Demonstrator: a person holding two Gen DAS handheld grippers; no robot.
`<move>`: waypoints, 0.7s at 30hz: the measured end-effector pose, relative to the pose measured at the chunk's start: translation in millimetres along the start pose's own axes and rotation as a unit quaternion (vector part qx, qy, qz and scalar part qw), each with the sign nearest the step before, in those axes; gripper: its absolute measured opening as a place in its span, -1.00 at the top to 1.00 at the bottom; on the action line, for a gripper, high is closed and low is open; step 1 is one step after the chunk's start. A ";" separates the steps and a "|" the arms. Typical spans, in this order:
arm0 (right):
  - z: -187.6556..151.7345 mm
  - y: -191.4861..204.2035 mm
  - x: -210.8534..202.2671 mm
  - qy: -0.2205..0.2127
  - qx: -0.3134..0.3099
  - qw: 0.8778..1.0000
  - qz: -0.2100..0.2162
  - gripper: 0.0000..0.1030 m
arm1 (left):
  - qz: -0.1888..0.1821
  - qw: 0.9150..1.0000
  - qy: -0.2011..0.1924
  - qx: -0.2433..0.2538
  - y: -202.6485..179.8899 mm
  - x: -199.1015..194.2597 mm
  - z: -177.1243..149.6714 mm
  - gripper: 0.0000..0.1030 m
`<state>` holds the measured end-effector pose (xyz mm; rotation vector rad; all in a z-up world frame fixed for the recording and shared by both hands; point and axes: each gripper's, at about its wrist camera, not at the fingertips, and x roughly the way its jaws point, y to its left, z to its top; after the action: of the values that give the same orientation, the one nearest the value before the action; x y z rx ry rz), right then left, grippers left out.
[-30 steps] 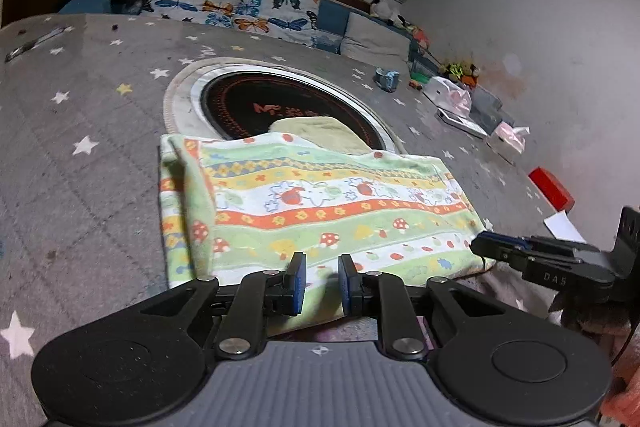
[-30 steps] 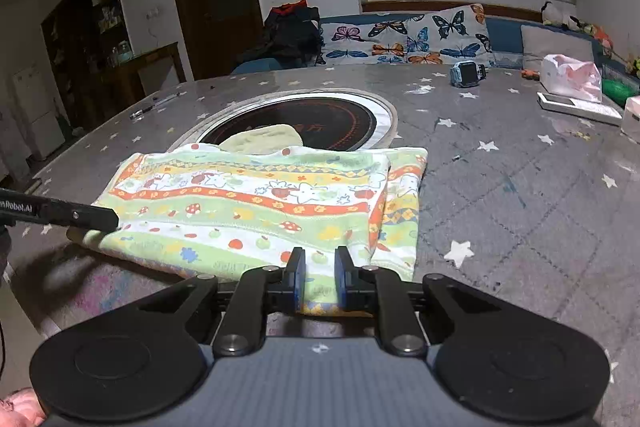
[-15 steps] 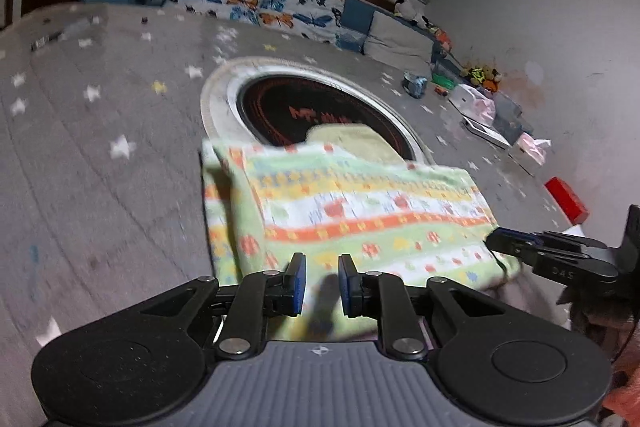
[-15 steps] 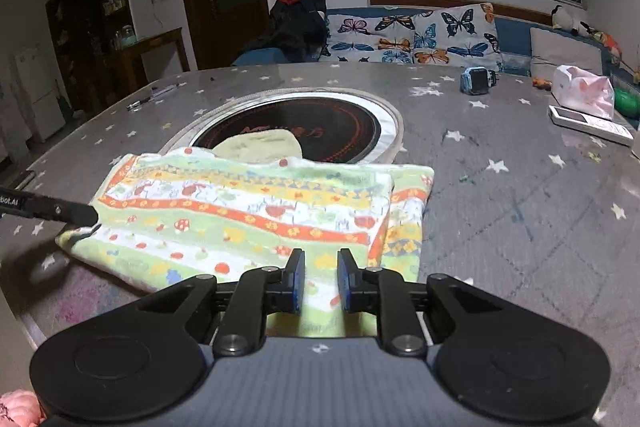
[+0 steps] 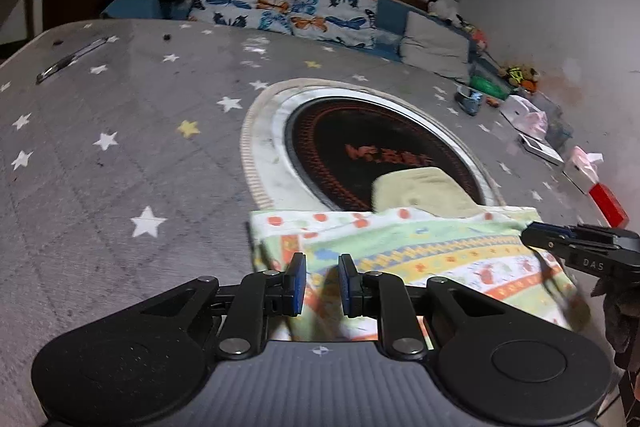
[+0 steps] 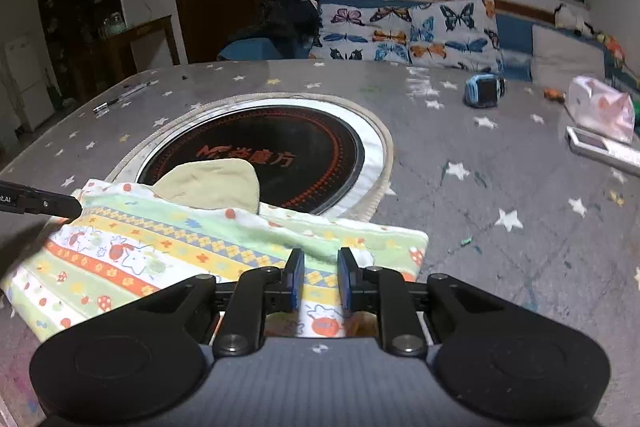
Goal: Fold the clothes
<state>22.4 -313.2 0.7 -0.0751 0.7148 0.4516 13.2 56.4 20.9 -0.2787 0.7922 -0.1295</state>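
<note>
Two tools are over one folded cloth (image 5: 432, 251) on the grey worktop (image 5: 120, 147) with white stars. The cloth has stripes of green, yellow and orange with small mushrooms and animals, and it lies at the near edge of the worktop, partly over the rim of the round black cooker plate (image 5: 360, 151) set in the middle. A plain beige cloth (image 6: 212, 183) comes out from under its far edge and rests on the black plate.

The left tool (image 5: 322, 285) stands above the left end of the patterned cloth; its blue pads are apart and nothing is between them, so it is released. The right tool (image 6: 320, 279) stands above the right end, where the folded layers make a thick edge; its pads are also apart with the cloth only below them, released too.

Further on the worktop lie a blue watch (image 6: 484, 89), a pen (image 6: 120, 99) and a white remote (image 6: 604, 147).
</note>
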 end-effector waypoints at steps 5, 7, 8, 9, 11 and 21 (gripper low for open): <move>6.6 8.2 -5.2 -0.008 -0.014 1.000 0.005 0.65 | -0.005 1.000 0.001 0.011 -10.7 7.2 6.8 0.62; 10.8 13.9 -5.1 -0.012 -0.019 1.000 0.013 0.65 | -0.007 1.000 0.002 0.020 -17.8 11.2 9.5 0.62; 13.0 17.3 -4.2 -0.013 -0.021 1.000 0.019 0.64 | -0.008 1.000 0.002 0.024 -21.4 13.2 10.8 0.61; 15.4 20.9 -2.9 -0.014 -0.023 0.999 0.024 0.64 | -0.008 1.000 0.002 0.029 -25.0 15.1 12.2 0.61; 18.5 27.2 1.1 -0.015 -0.027 0.999 0.031 0.53 | -0.010 0.999 0.002 0.038 -32.1 19.1 14.9 0.61; 18.7 44.7 19.9 0.002 -0.046 0.998 0.032 0.49 | -0.001 0.998 0.008 0.055 -43.1 34.9 20.8 0.58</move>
<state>28.1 -261.4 5.7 -0.1412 0.7022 0.5452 51.9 11.7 23.6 -0.1746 0.7988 -0.1768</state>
